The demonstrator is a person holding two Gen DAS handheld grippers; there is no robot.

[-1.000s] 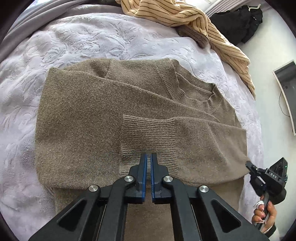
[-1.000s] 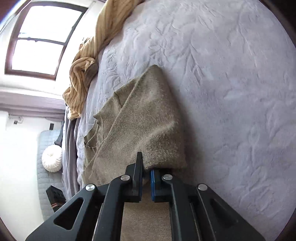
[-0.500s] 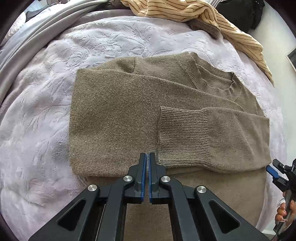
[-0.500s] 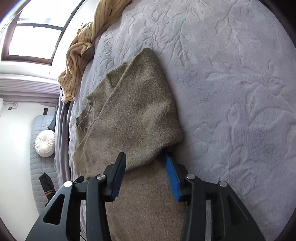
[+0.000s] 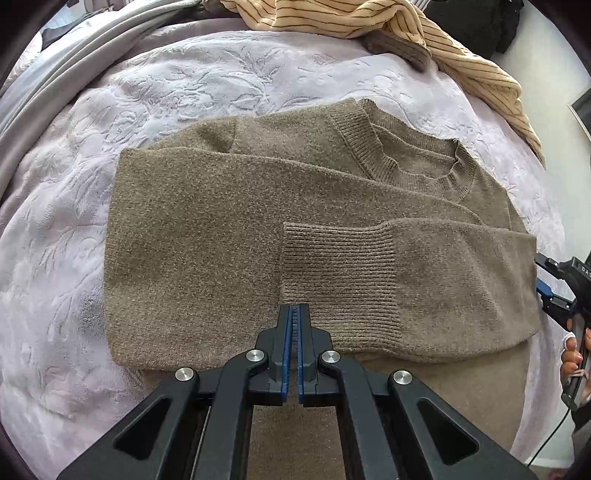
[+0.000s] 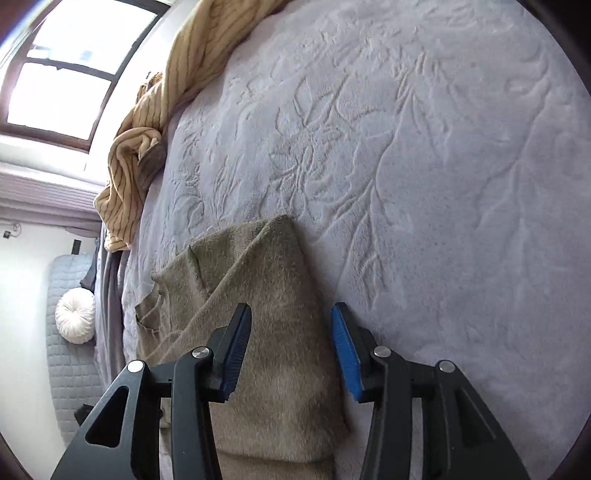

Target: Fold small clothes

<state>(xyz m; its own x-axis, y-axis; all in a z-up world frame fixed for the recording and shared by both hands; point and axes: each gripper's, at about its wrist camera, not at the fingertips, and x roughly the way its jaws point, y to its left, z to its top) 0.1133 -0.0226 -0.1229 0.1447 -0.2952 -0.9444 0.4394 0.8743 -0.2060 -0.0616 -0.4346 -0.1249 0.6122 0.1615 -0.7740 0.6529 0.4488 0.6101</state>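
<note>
We see a brown knit sweater [image 5: 207,236] lying flat on a pale embossed bedspread [image 5: 66,206], its neckline toward the far right and both sleeves folded across the body; the ribbed cuff [image 5: 332,273] of the upper sleeve rests near the middle. Our left gripper [image 5: 294,314] hovers just over the cuff's near edge with its blue pads pressed together and nothing between them. Our right gripper [image 6: 290,343] has just been opening; its jaws now stand spread on either side of the sweater's folded edge, the pads clear of the knit. A striped yellow garment [image 5: 388,22] lies crumpled at the far side of the bed, well apart from the sweater.
</note>
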